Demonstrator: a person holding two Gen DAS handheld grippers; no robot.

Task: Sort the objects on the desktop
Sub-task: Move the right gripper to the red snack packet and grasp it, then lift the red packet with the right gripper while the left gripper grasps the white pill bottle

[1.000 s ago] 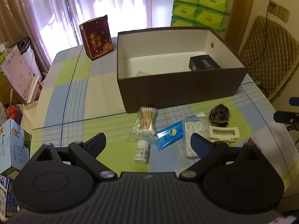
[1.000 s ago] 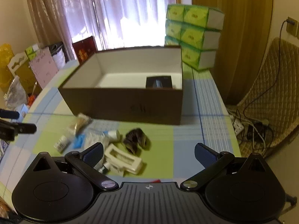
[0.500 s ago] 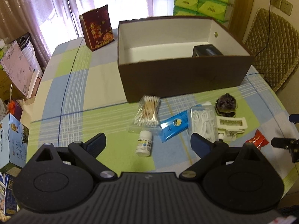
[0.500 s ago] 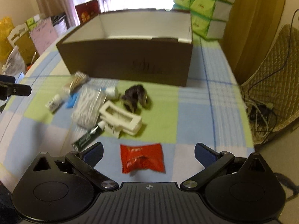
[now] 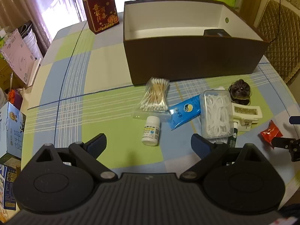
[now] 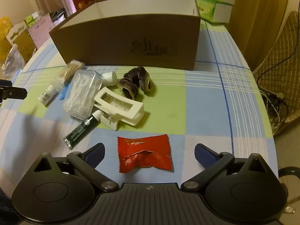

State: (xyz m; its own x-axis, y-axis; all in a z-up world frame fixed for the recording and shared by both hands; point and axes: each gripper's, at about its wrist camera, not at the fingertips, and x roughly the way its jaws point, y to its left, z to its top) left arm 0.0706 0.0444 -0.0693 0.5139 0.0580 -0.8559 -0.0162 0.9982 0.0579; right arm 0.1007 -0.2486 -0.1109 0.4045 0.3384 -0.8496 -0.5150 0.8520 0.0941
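Red packet (image 6: 144, 153) between wide right claw (image 6: 149, 152), closing | left claw (image 5: 148, 143) open, empty

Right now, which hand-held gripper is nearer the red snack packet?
Right. The right hand-held gripper is open with the red snack packet between its fingers, untouched. The left hand-held gripper hangs over the white pill bottle, well aside.
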